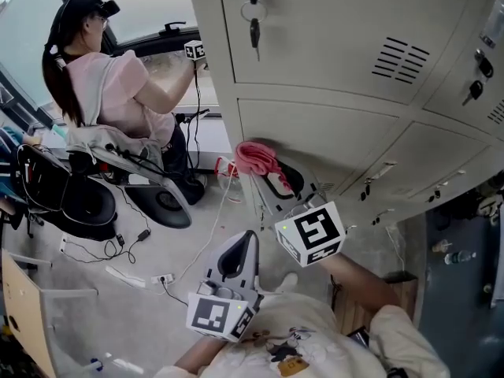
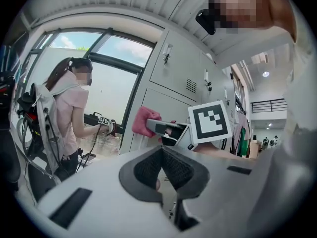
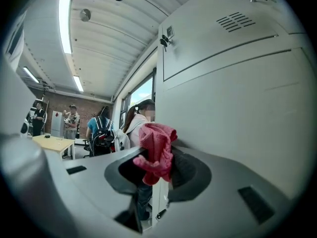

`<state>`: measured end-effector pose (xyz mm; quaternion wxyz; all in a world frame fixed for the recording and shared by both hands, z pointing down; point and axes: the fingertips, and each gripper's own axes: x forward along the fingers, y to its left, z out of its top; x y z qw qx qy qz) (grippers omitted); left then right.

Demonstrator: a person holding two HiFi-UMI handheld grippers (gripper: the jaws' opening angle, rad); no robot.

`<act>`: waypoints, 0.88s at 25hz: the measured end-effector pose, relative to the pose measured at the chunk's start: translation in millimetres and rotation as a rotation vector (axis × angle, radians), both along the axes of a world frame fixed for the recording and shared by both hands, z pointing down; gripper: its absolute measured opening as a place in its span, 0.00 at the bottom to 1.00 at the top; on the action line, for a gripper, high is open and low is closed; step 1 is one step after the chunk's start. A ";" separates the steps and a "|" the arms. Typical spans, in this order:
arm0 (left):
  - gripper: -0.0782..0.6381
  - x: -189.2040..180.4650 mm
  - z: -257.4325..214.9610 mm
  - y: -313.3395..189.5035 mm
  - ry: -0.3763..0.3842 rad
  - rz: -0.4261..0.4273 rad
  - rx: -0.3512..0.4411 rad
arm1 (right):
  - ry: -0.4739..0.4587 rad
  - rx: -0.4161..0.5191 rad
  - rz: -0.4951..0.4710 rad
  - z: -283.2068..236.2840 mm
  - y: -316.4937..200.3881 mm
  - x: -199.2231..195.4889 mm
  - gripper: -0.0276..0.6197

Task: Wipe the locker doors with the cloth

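Observation:
The grey locker doors (image 1: 331, 46) fill the upper right of the head view, with vent slots and keys in the locks. My right gripper (image 1: 266, 170) is shut on a pink cloth (image 1: 253, 157), which is held at the left edge of a lower locker door (image 1: 315, 128). In the right gripper view the cloth (image 3: 157, 150) hangs bunched between the jaws, close beside the door (image 3: 237, 98). My left gripper (image 1: 242, 246) hangs lower, away from the lockers, shut with nothing in it. In the left gripper view, that gripper (image 2: 162, 155) looks toward the cloth (image 2: 143, 120).
A person in a pink shirt (image 1: 118, 85) stands at the left by the window with another gripper. An office chair (image 1: 87, 187) and loose cables (image 1: 181, 266) lie on the floor. Keys (image 1: 253, 22) dangle from the upper lock. A wooden table corner (image 1: 24, 313) is lower left.

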<state>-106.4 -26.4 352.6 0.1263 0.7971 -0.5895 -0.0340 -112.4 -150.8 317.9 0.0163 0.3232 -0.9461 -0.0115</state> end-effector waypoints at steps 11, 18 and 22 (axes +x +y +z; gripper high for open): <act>0.12 6.4 1.9 -5.4 -0.004 0.002 -0.003 | 0.052 -0.028 0.043 12.6 -20.7 7.7 0.22; 0.12 21.3 0.9 -14.5 -0.007 0.038 0.003 | 0.057 -0.033 0.064 13.4 -25.2 27.0 0.22; 0.12 27.0 2.2 -18.8 -0.008 0.066 -0.001 | 0.059 -0.033 0.094 13.4 -27.1 41.6 0.23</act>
